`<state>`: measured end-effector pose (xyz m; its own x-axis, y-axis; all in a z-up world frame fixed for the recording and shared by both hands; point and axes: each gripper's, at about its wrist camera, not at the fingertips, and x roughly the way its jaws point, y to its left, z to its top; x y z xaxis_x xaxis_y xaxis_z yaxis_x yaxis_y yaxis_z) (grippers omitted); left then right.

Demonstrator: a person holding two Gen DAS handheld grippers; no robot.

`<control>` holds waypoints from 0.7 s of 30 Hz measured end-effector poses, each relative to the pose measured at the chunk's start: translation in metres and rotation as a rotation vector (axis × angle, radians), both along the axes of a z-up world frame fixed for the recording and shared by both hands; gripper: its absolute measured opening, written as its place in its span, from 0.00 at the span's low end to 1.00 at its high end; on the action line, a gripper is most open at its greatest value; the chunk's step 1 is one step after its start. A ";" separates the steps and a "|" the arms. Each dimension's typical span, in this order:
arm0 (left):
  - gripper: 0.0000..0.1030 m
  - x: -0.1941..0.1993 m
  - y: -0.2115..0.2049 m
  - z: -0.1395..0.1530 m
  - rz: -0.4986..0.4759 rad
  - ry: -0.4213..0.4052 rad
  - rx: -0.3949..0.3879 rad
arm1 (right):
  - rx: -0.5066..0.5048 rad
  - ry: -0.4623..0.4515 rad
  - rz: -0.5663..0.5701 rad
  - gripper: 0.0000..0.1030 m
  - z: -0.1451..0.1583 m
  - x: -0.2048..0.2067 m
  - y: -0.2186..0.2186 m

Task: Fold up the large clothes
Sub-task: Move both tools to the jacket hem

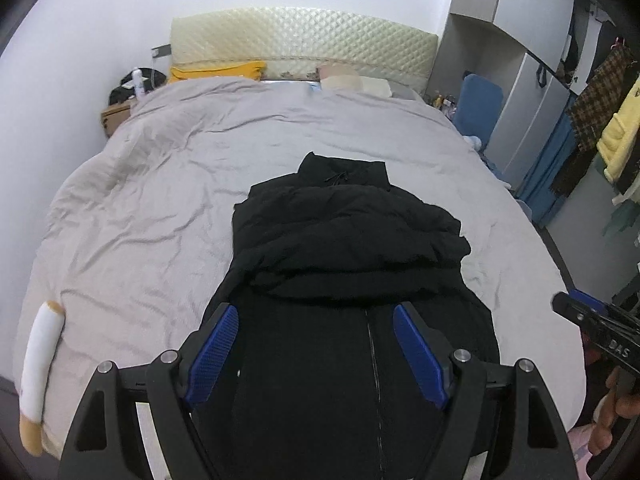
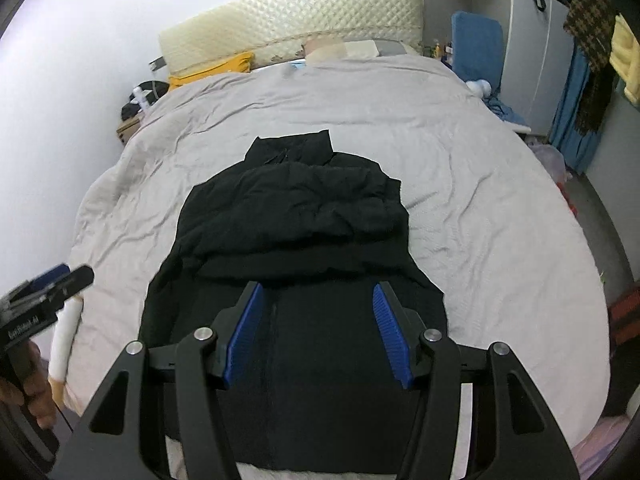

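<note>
Garment (image 1: 352,240) lies lengthwise toward headboard (image 1: 304,44), collar far; both grippers' fingers (image 1: 216,352) released.

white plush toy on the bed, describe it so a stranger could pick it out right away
Start at the big bed under its wrinkled grey duvet, then follow the left edge towards the foot. There lies a long white plush toy with tan ends, pale and tube-shaped, unlike the black garment spread mid-bed.

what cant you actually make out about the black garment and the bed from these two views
- Near hem of the black garment: both views, covered by the left gripper and right gripper frames and the bottom edge.
- Sleeves: both views, lost in the bunched black folds.
- Small items on the nightstand: too small to identify.
- Foot of the bed: cut off.
</note>
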<state>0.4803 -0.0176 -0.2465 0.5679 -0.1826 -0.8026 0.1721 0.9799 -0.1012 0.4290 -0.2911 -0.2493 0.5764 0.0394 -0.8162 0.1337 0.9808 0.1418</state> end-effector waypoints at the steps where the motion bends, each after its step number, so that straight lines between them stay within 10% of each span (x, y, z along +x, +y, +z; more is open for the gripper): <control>1: 0.77 -0.009 -0.001 -0.001 0.017 0.014 0.004 | 0.007 0.001 -0.001 0.56 -0.001 -0.010 -0.005; 21: 0.77 -0.151 -0.007 -0.004 0.128 0.033 0.097 | 0.078 0.088 0.029 0.57 -0.043 -0.141 -0.063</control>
